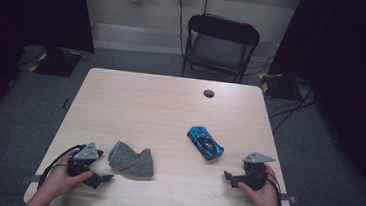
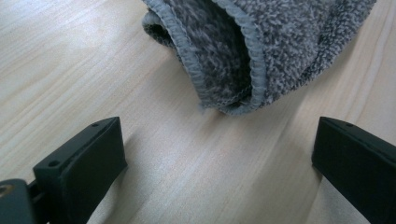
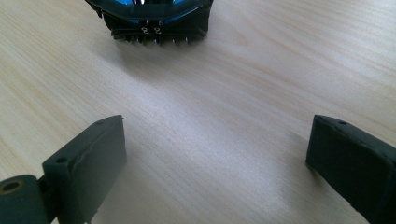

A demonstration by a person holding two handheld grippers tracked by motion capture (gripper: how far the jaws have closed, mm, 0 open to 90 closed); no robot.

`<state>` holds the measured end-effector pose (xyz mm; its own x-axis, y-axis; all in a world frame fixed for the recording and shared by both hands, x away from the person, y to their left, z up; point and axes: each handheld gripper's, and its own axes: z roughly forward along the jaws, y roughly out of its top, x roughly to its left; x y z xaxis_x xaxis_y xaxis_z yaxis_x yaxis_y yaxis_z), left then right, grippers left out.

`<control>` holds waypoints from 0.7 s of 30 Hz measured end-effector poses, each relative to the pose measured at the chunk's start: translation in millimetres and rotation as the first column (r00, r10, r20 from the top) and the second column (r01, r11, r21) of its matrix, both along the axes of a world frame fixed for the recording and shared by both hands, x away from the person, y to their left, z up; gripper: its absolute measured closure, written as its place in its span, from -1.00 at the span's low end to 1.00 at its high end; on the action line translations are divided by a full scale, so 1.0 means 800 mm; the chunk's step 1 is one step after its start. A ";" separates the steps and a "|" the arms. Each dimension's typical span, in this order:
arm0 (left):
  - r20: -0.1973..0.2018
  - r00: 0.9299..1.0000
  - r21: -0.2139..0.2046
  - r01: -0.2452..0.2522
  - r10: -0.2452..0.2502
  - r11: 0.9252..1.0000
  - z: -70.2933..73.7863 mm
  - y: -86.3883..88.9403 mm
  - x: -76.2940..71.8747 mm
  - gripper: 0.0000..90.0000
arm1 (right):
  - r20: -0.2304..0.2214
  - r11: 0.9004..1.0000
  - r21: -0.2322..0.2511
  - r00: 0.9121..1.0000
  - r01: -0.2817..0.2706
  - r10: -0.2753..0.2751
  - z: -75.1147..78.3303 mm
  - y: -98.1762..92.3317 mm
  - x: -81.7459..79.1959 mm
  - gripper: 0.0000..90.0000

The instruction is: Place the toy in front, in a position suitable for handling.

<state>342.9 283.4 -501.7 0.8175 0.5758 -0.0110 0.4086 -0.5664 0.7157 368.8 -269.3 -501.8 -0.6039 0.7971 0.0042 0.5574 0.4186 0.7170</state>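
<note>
**Two hand-held grippers resting wide beside a cloth and a toy car**

The left hand-held gripper (image 1: 104, 178) is sitting low at the near left of the desk (image 1: 145, 105), its jaws standing wide apart with nothing between them. They are pointing at the grey cloth (image 1: 132, 160), which is lying crumpled just beside them; in the left gripper view the cloth's (image 2: 261, 51) folded, hemmed edge is lying close ahead of the jaws, not touching them.

The right hand-held gripper (image 1: 229, 176) is resting at the near right, jaws likewise spread wide and holding nothing. The blue toy car (image 1: 205, 142) is standing on the desk near it, towards the middle, angled across the wood. In the right gripper view the car's (image 3: 154, 18) dark finned end is facing the jaws, apart from them.
</note>
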 end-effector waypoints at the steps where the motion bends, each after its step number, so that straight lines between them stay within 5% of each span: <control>1: 0.000 1.000 0.000 0.000 0.000 1.000 0.000 0.000 0.000 -0.96 | 0.000 1.000 0.000 1.000 0.000 0.000 0.000 0.000 0.000 -0.91; 21: 0.002 1.000 -0.003 0.021 -0.021 1.000 0.000 -0.002 -0.001 -0.91 | -0.001 1.000 -0.001 1.000 -0.006 0.006 0.000 -0.001 0.000 -0.91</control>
